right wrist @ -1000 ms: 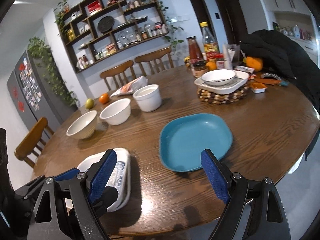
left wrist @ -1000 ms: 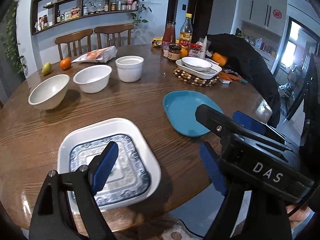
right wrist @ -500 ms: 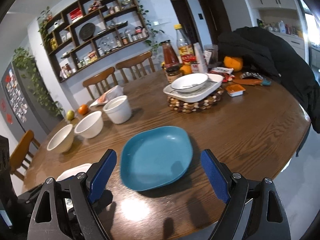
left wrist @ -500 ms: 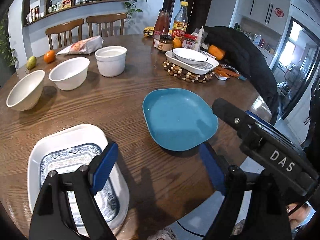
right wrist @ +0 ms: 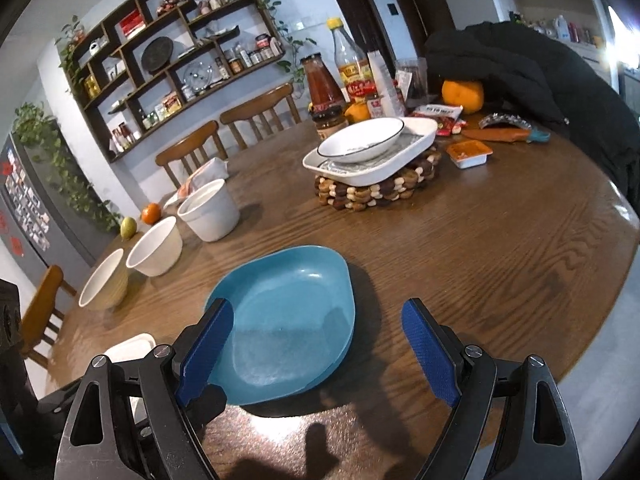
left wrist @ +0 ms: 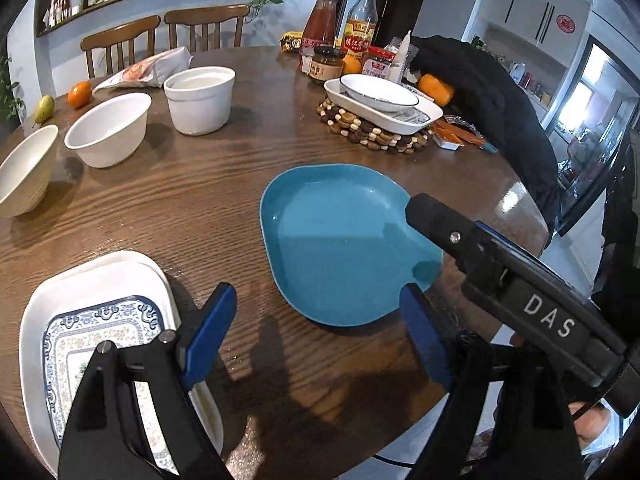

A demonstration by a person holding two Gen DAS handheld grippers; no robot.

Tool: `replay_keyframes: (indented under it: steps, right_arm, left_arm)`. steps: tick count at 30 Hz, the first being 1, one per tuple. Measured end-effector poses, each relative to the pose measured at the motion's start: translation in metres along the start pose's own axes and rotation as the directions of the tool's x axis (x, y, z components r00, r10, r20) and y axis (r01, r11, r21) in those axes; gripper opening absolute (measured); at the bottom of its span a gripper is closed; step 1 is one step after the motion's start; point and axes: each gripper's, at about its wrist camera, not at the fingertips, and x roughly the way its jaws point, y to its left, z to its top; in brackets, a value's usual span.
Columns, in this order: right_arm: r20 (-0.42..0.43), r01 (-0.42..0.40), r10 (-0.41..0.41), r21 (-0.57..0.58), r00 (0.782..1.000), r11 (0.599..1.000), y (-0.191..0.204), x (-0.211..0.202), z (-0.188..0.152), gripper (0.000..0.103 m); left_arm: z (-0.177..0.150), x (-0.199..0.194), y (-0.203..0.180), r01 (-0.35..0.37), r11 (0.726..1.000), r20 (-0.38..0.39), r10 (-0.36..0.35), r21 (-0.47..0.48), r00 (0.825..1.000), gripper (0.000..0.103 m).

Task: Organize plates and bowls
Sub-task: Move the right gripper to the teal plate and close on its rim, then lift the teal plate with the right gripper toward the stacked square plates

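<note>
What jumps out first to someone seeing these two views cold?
The blue plate dominates, lying flat near the table's front edge with the open right gripper poised at its near rim. Next, the white tray holding a blue-patterned dish sits at the left, beside the open left gripper. Behind, three white bowls line up, and a bowl-in-dish stack rests on a beaded trivet.

The table [left wrist: 192,184] is dark wood with a glossy, grained top. On it, the blue plate [left wrist: 340,236] looks smooth and glazed, the white bowls [left wrist: 108,128] matt, the trivet [right wrist: 376,192] beaded wood.
</note>
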Motion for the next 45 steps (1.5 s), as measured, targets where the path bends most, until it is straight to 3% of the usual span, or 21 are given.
replay_keyframes:
  steps: [15, 20, 22, 26, 28, 32, 34, 35, 45]
  right_arm:
    - [-0.042, -0.051, 0.053, 0.032, 0.998, 0.998, -0.009, 0.028, 0.003, 0.087]
    - [-0.047, -0.064, 0.066, 0.05, 0.997, 0.997, -0.013, 0.036, 0.005, 0.087]
    - [-0.042, -0.063, 0.066, 0.052, 0.997, 0.997, -0.014, 0.038, 0.005, 0.081]
    - [-0.042, -0.067, 0.068, 0.046, 0.997, 0.997, -0.013, 0.041, 0.004, 0.079]
    - [-0.053, -0.073, 0.075, 0.037, 0.996, 0.997, -0.011, 0.044, 0.003, 0.067]
    - [-0.049, -0.057, 0.058, 0.017, 0.997, 0.998, -0.008, 0.046, 0.002, 0.061]
    - [-0.05, -0.067, 0.067, 0.015, 0.996, 0.998, -0.008, 0.047, 0.001, 0.057]
    - [-0.054, -0.081, 0.082, 0.019, 0.995, 0.997, -0.007, 0.047, 0.001, 0.055]
    - [-0.026, -0.069, 0.069, -0.001, 0.997, 0.998, -0.005, 0.04, -0.001, 0.054]
  left_arm:
    - [0.006, 0.02, 0.002, 0.011, 0.999, -0.027, -0.012, -0.038, 1.0, 0.081]
    - [0.007, 0.024, 0.003, 0.005, 0.999, -0.025, -0.006, -0.052, 1.0, 0.072]
    - [0.008, 0.025, 0.003, -0.014, 0.998, -0.014, 0.014, -0.054, 1.0, 0.067]
    - [0.009, 0.025, 0.004, -0.027, 0.998, -0.006, 0.027, -0.056, 1.0, 0.067]
    - [0.008, 0.026, 0.005, -0.037, 0.998, -0.004, 0.037, -0.052, 0.999, 0.066]
    - [0.007, 0.026, 0.003, -0.055, 0.998, 0.007, 0.056, -0.032, 0.998, 0.063]
    - [0.006, 0.025, 0.002, -0.039, 0.999, 0.007, 0.039, -0.026, 0.999, 0.052]
    - [0.006, 0.026, 0.001, -0.026, 0.999, -0.008, 0.026, -0.031, 1.0, 0.052]
    - [0.003, 0.024, -0.003, -0.013, 1.0, -0.006, 0.013, -0.019, 1.0, 0.052]
